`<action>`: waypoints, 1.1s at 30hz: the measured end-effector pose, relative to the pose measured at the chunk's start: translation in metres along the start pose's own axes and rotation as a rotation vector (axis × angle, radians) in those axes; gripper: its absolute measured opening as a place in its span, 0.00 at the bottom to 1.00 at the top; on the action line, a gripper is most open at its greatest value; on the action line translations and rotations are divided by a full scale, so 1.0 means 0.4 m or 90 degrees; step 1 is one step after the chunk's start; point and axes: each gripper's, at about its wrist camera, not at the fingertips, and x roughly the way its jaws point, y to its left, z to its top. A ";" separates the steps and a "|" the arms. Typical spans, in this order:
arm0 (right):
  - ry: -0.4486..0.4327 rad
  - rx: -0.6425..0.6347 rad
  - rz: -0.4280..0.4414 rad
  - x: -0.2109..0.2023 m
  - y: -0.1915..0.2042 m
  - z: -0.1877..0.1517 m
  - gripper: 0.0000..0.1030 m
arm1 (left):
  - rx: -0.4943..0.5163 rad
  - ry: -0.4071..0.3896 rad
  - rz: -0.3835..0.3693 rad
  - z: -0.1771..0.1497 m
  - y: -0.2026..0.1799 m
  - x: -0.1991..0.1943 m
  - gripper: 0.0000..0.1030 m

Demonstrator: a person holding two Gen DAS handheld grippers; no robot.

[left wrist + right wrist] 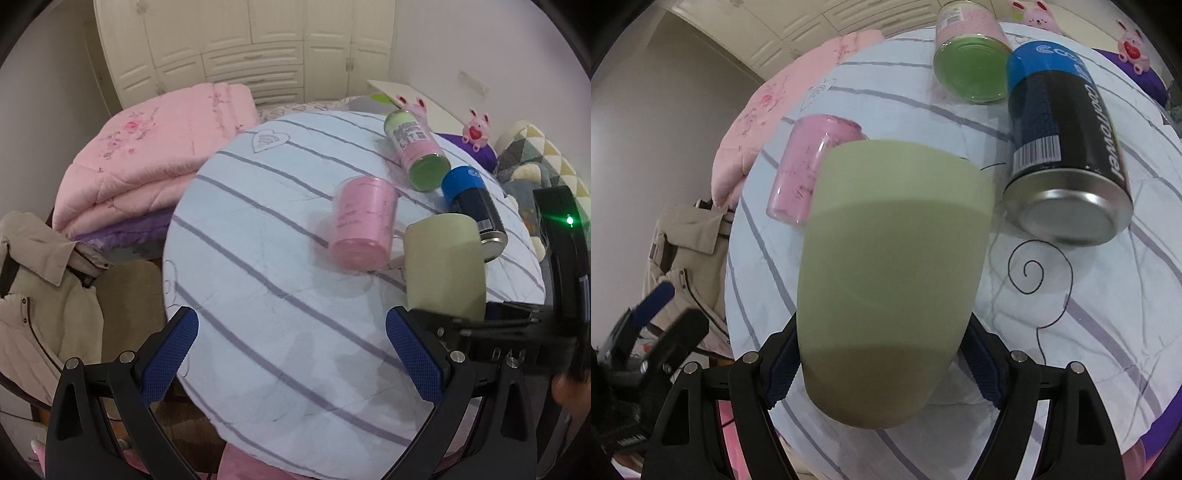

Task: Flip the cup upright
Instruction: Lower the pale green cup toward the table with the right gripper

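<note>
Left wrist view: left gripper [291, 354] hovering idle, fingers spread apart over striped bench [258, 258], leaving room. Green cup [445, 266] being held at right edge.

Right wrist view: right gripper [882, 369] fingers clamping cup near closed end, lifted for turning; pink tumbler [809, 170] and black can [1067, 147] lying beside.

You have a matt, smooth pale-green cup [890, 280] clamped between dimpled blue rubbery pads [781, 373] on glossy black plastic fingers. Right of the cup lies a canister [1067, 147] with a brushed-metal end and glossy printed wrap; left of it, a clear glossy plastic tube [809, 173]. All rest on creased, striped matt cloth [1089, 295].
</note>
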 end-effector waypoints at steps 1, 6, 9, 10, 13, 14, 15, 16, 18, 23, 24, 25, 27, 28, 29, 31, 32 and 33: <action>0.001 0.000 0.001 -0.003 0.001 -0.003 0.77 | 0.001 -0.001 -0.003 0.005 -0.006 0.001 1.00; 0.000 0.005 0.024 -0.015 -0.014 -0.011 0.75 | 0.007 -0.007 -0.011 0.028 -0.036 0.004 1.00; -0.003 0.015 0.050 -0.020 -0.028 -0.011 0.74 | 0.005 -0.006 -0.033 0.045 -0.055 0.003 1.00; -0.006 0.027 0.066 -0.023 -0.040 -0.010 0.76 | 0.003 -0.005 -0.041 0.049 -0.059 0.002 1.00; -0.015 0.029 0.078 -0.036 -0.056 -0.017 0.79 | 0.005 0.000 -0.051 0.064 -0.086 0.000 1.00; -0.021 0.016 0.074 -0.048 -0.055 -0.024 0.79 | 0.008 0.000 -0.053 0.068 -0.097 0.000 1.00; -0.029 0.005 0.072 -0.061 -0.054 -0.032 0.79 | 0.014 0.001 -0.055 0.071 -0.111 0.000 1.00; -0.034 -0.003 0.071 -0.072 -0.054 -0.038 0.79 | 0.017 0.003 -0.058 0.074 -0.123 0.001 1.00; -0.040 -0.023 0.067 -0.096 -0.058 -0.053 0.79 | 0.025 0.012 -0.068 0.079 -0.152 0.008 1.00; -0.053 -0.049 0.082 -0.141 -0.090 -0.082 0.79 | 0.051 0.051 -0.067 0.086 -0.236 0.050 1.00; -0.057 -0.052 0.082 -0.147 -0.097 -0.088 0.79 | 0.056 0.058 -0.063 0.088 -0.252 0.061 1.00; -0.066 -0.052 0.081 -0.152 -0.105 -0.092 0.79 | 0.060 0.067 -0.058 0.089 -0.267 0.073 1.00; -0.074 -0.046 0.075 -0.160 -0.125 -0.098 0.79 | 0.065 0.082 -0.044 0.089 -0.289 0.092 1.00; -0.077 -0.044 0.076 -0.162 -0.132 -0.100 0.79 | 0.066 0.088 -0.043 0.089 -0.297 0.099 1.00; -0.078 -0.045 0.078 -0.167 -0.141 -0.101 0.79 | 0.066 0.093 -0.042 0.090 -0.306 0.107 1.00; -0.080 -0.046 0.080 -0.168 -0.153 -0.104 0.79 | 0.063 0.097 -0.035 0.091 -0.319 0.115 1.00; -0.078 -0.047 0.083 -0.177 -0.170 -0.105 0.79 | 0.063 0.103 -0.033 0.093 -0.323 0.121 1.00; -0.078 -0.048 0.085 -0.178 -0.175 -0.104 0.79 | 0.062 0.105 -0.033 0.096 -0.328 0.125 1.00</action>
